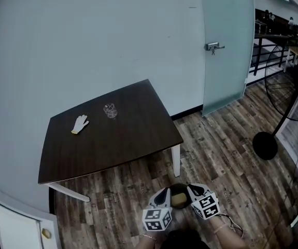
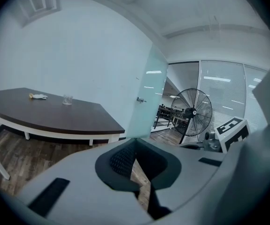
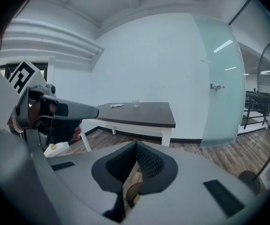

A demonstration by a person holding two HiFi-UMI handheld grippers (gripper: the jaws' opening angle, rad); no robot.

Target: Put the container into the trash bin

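The container, a small clear cup [image 1: 110, 110], stands on the far part of the dark table [image 1: 128, 139]; it also shows small in the left gripper view [image 2: 67, 99] and the right gripper view [image 3: 135, 103]. Both grippers hover side by side over the wooden floor in front of the table, far from the cup. My left gripper [image 1: 162, 195] [image 2: 135, 143] is shut with nothing in it. My right gripper [image 1: 194, 192] [image 3: 135, 146] is shut and empty too. Between and below them on the floor sits a dark round bin [image 1: 179, 196], partly hidden; its rim peeks under the right jaws [image 3: 134, 192].
A white glove [image 1: 80, 124] lies on the table left of the cup. A frosted glass door [image 1: 226, 45] stands at the right, and beyond it a black pedestal fan [image 1: 288, 95]. A white cabinet [image 1: 14, 227] is at the lower left.
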